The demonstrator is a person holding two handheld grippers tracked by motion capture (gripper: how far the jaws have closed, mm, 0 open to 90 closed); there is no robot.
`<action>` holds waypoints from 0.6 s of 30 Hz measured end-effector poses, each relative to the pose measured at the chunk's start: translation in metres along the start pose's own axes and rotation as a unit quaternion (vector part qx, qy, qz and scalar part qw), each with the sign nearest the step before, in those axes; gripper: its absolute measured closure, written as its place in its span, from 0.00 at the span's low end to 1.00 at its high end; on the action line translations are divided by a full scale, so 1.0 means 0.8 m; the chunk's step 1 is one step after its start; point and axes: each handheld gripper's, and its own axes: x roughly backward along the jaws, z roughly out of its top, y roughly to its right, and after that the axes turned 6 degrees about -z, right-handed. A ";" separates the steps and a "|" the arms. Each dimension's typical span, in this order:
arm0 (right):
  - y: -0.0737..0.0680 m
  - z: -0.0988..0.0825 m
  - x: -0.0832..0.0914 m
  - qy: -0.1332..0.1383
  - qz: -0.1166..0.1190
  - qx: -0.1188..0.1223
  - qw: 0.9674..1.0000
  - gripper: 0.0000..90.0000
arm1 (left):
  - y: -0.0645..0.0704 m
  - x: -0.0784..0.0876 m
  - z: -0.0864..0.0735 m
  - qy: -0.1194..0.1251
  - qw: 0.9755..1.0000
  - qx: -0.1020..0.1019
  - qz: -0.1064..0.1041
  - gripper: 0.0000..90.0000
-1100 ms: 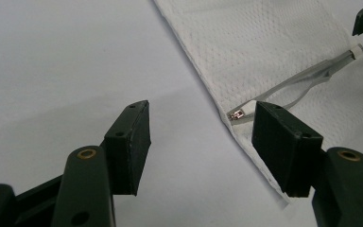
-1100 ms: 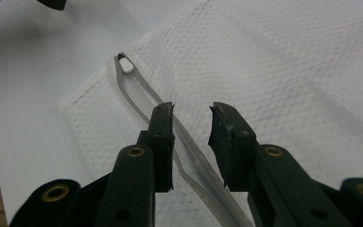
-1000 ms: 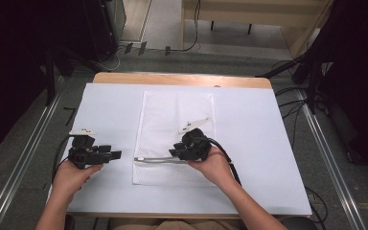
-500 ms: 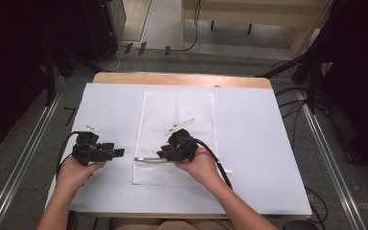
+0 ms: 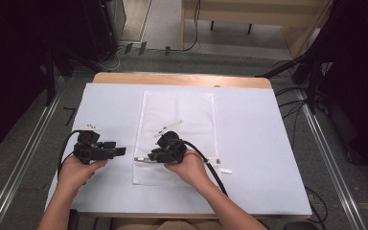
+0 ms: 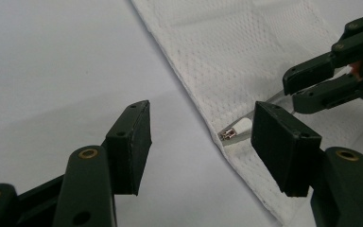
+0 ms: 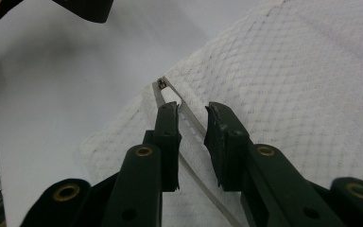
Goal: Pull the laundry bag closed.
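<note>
At the mesh bag's (image 5: 177,139) near-left edge on the worktop (image 5: 263,143), right gripper (image 7: 187,124), jaws just narrowing, straddles the zipper (image 7: 189,123), no squeeze yet; centre pads on tape. Left gripper (image 6: 201,137) waits wide.

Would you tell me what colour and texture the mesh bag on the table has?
The mesh bag is white with a fine net weave, clearest in the right gripper view.

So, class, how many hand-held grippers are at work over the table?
2: the left hand-held gripper is over bare table beside the mesh bag; the right hand-held gripper is at the bag's zip.
</note>
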 end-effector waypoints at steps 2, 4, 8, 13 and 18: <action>-0.003 0.001 -0.005 -0.007 0.002 -0.003 1.000 0.85 | -0.001 -0.001 -0.001 -0.004 1.000 0.001 0.003 0.43; -0.006 0.002 -0.010 -0.009 0.006 -0.002 1.000 0.85 | -0.001 -0.001 -0.001 -0.005 1.000 -0.001 0.004 0.43; -0.013 0.002 -0.023 -0.022 0.008 0.012 1.000 0.84 | -0.001 -0.001 -0.001 -0.003 1.000 0.001 0.005 0.43; -0.016 0.002 -0.032 -0.033 0.011 0.010 0.999 0.84 | -0.002 0.000 -0.001 -0.003 1.000 0.002 0.005 0.43; -0.019 0.002 -0.039 -0.037 0.010 0.016 0.999 0.85 | -0.002 0.000 0.000 -0.003 1.000 0.002 0.005 0.43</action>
